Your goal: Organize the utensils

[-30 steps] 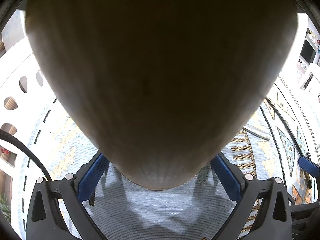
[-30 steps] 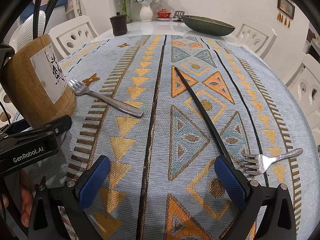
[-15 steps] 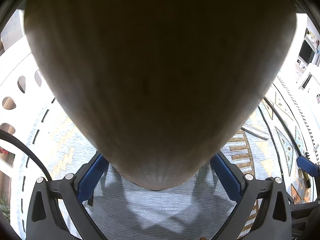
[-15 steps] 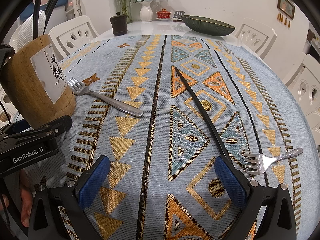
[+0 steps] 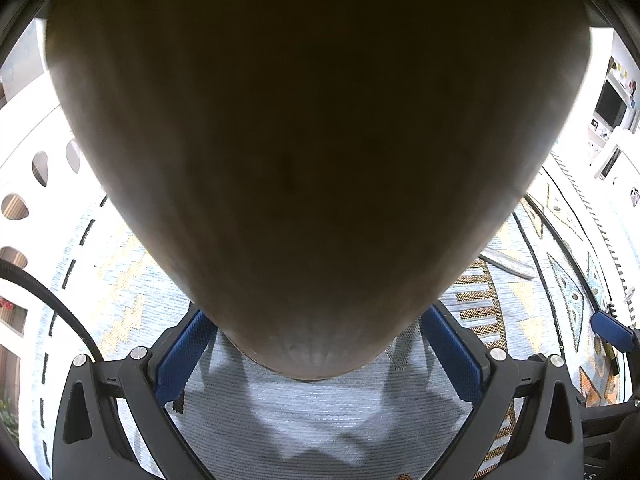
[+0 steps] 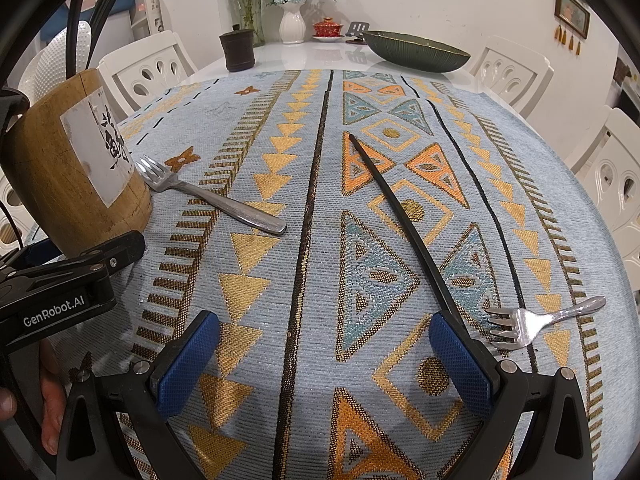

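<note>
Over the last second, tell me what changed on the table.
Nothing visibly changed. The left hand-held gripper still brackets the wooden holder, the right hand-held gripper still hovers open over the tablecloth, and both forks and the black chopstick lie where they were.

Both tools, left (image 5: 316, 352) and right (image 6: 324, 364), have black frames with silver screws. Their fingers (image 6: 186, 364) carry textured blue pads. White "GenRobot.AI" lettering marks the left tool's black body; black cables trail nearby.

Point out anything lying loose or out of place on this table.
Two silver metal forks and one black chopstick lie scattered, pointing different ways, on the patterned tablecloth, outside the wooden utensil holder, which already holds other black chopsticks.
</note>
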The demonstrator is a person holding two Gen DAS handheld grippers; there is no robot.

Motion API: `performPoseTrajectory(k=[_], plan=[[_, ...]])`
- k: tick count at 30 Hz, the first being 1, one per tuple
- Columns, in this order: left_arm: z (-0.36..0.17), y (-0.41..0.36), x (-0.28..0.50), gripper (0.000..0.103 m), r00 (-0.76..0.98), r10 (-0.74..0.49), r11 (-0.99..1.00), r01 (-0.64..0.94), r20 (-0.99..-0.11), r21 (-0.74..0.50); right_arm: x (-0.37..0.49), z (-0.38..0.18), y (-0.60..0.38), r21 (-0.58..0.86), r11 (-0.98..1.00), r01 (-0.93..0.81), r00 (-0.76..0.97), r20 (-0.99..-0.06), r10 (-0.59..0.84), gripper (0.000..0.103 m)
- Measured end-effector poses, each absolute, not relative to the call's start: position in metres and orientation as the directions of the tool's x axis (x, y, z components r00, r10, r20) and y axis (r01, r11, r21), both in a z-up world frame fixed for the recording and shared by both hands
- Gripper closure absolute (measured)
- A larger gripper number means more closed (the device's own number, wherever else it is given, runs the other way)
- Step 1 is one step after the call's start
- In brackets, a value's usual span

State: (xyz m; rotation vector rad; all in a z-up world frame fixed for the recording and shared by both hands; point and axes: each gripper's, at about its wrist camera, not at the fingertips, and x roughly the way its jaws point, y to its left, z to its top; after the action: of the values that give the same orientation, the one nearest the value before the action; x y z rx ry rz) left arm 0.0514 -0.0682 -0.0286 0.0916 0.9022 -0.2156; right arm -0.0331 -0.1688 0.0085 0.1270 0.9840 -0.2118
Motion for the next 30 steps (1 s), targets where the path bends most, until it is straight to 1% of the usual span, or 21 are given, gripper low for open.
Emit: performPoseTrajectory(k=[30], plan=[[-0.0264, -0.0723, 0.0516, 0.000, 0.600, -0.145, 0.975, 0.223, -0.787, -0.010, -0.0301, 0.0071, -0.1719, 0.010, 0.972, 0.235, 0.537, -0.835, -0.121, 0.000]])
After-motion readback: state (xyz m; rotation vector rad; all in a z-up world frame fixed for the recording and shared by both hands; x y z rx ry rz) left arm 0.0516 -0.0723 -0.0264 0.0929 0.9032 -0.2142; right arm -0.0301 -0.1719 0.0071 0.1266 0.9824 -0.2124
